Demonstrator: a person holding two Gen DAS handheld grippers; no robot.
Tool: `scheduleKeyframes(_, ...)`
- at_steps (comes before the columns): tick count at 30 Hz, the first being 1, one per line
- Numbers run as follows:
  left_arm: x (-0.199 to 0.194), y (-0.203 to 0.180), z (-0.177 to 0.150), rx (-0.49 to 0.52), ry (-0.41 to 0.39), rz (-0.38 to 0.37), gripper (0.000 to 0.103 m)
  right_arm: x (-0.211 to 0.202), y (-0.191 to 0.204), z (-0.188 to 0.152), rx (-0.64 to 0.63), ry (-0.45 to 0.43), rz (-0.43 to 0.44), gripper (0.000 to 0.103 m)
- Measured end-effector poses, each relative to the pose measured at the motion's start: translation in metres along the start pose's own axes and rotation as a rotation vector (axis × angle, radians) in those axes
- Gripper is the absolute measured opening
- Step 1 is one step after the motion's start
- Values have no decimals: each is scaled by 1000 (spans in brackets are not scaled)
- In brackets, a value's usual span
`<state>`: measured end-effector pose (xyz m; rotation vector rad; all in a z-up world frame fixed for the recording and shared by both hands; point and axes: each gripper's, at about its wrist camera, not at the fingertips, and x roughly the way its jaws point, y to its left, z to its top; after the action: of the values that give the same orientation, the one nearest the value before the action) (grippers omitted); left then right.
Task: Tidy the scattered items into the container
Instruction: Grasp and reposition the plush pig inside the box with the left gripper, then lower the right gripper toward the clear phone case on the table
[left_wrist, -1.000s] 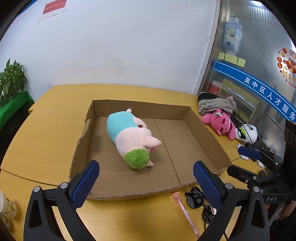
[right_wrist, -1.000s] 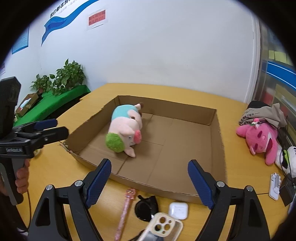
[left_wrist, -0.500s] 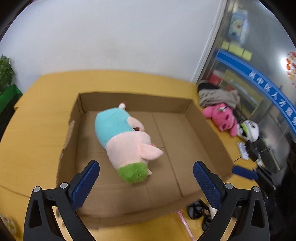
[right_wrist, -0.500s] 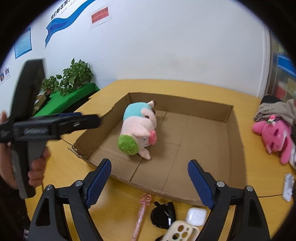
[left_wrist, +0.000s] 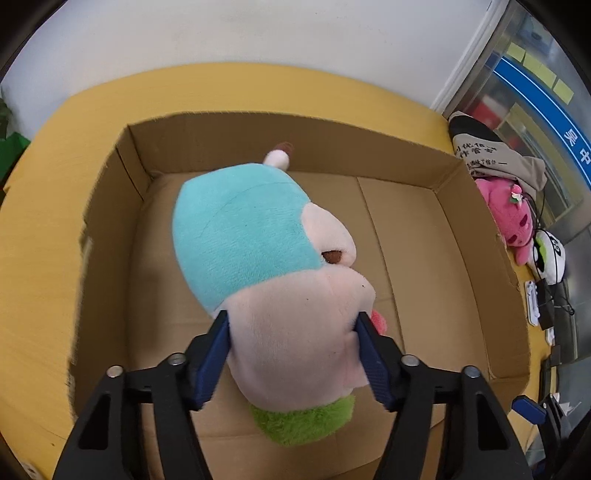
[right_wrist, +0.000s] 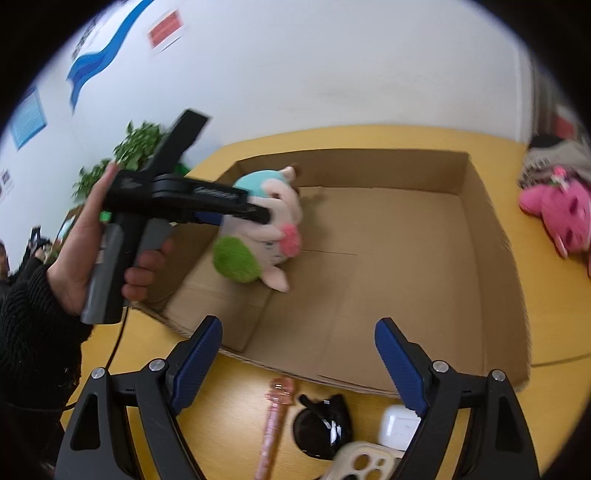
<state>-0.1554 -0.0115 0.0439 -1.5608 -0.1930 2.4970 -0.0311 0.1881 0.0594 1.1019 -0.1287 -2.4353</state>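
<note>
The plush pig, teal, pink and green, is lying in the cardboard box on the yellow table. No writing on it is legible. The left gripper, reaching in level from the box's left side, is clamping the pig's pink middle. The right gripper is hovering spread wide, holding nothing, over the box's near wall, above a pink wand, sunglasses, earbud case and phone case.

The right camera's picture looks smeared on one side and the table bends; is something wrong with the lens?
Right wrist view: the hand and left gripper are motion-blurred, while the right gripper is sharp. Both views: the fisheye lens curves the table and box, with dark corners. Left wrist view: the plush toy is close and slightly soft.
</note>
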Motion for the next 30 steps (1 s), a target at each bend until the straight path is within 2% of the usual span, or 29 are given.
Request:
scheduleKeyframes(4,-10,12,15,28,-53,85,61,0,-8,-9,15,5,9,86)
scheduleKeyframes(9,-20,36,22,27,-110,170,65,-3,-10,-20,17,4,22,86)
scheduleKeyframes(13,-50,47,3,-7,-185,129,68,-6,-17,-25,41,-5,44,86)
scheduleKeyframes(17,-102,44,-31,-21,-289,59,94,-14,-8,-22,6,-19,61,86)
scheduleKeyframes(19,-123,37,-52,-12,-329,36,99,-18,-4,-17,2,-36,81,86)
scheduleKeyframes(22,-144,33,-89,13,-347,22,100,-25,7,-14,-26,-53,61,86)
scheduleKeyframes(26,-145,17,-121,12,-346,4,100,-28,18,-25,-28,-67,67,86)
scheduleKeyframes(30,-139,4,-152,6,-330,12,100,-26,22,-42,-31,-40,64,86)
